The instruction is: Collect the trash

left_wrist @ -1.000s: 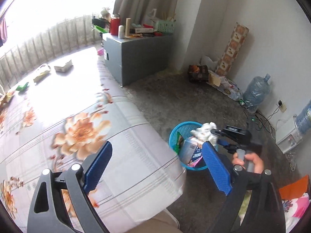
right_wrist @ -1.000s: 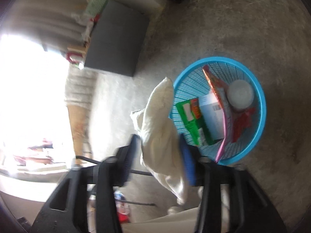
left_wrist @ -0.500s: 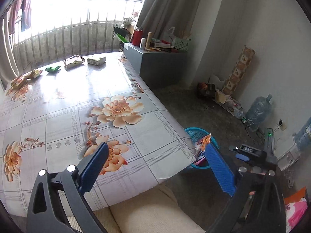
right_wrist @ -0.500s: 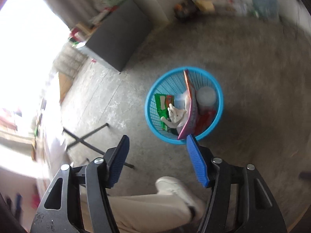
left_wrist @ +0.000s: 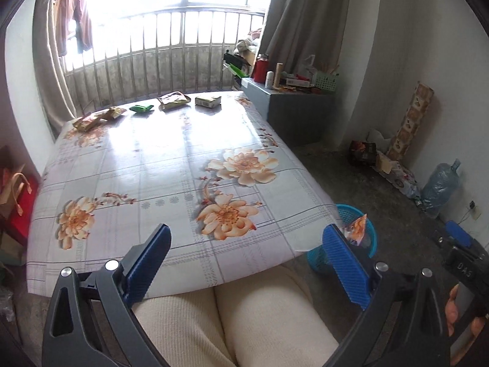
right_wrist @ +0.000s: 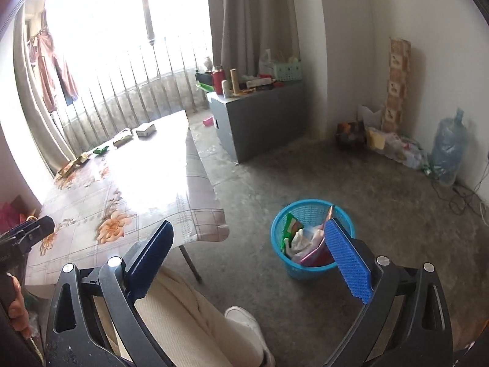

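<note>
5 pieces of trash wait at the far edge of the counter (left_wrist: 171, 165) with the flowery plastic cloth: a small tan box (left_wrist: 208, 100), a yellow snack bag (left_wrist: 173, 100), a flat green packet (left_wrist: 141, 108) and 2 gold wrappers (left_wrist: 97, 117). They lie near the window rail, well apart from both grippers. The left gripper (left_wrist: 244, 263) and right gripper (right_wrist: 247, 257) have jaws wide apart and hold nothing, ready to grab more. The round blue plastic basket (right_wrist: 311, 238) sits on the floor beside the counter, so trash can drop in.
</note>
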Available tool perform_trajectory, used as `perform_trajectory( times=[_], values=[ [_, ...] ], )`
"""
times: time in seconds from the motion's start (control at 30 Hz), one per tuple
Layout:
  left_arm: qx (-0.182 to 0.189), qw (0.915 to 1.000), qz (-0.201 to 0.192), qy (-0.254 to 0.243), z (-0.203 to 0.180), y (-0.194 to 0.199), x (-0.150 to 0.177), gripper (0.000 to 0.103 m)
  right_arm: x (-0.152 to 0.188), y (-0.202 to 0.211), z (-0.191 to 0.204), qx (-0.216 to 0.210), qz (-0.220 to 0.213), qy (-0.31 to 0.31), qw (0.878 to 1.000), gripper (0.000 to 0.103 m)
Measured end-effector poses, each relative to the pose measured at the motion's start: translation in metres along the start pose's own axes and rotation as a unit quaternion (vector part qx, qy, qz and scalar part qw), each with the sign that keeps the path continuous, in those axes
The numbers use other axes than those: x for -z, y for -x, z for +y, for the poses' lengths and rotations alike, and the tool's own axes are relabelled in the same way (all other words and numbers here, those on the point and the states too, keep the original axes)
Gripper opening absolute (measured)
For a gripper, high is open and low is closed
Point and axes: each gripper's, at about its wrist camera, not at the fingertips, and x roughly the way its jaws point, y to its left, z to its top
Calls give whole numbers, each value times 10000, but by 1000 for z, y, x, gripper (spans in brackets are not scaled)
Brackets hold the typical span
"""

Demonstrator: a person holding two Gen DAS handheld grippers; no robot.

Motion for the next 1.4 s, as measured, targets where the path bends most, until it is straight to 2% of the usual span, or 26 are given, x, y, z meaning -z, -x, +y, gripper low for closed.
perform_trajectory(
  times=[0.13,0.27,0.47,0.77,1.4],
  values=[
    [-451,9988,-201,-7,4,8,1,97,-2,7,18,111,-232,251,9994,95],
    [-541,9983,96,169,10,3,1,97,1,14,38,275,-351,484,9978,95],
    [-1079,9928,291,428,17,-4,16,97,11,-4,58,384,14,857,9956,95],
    [-1484,9861,351,658,34,1,19,97,17,-11,80,262,138,1109,9934,95],
    [-1819,9766,563,1002,57,-1,15,97,18,-28,94,-46,514,1242,9909,95]
  ],
)
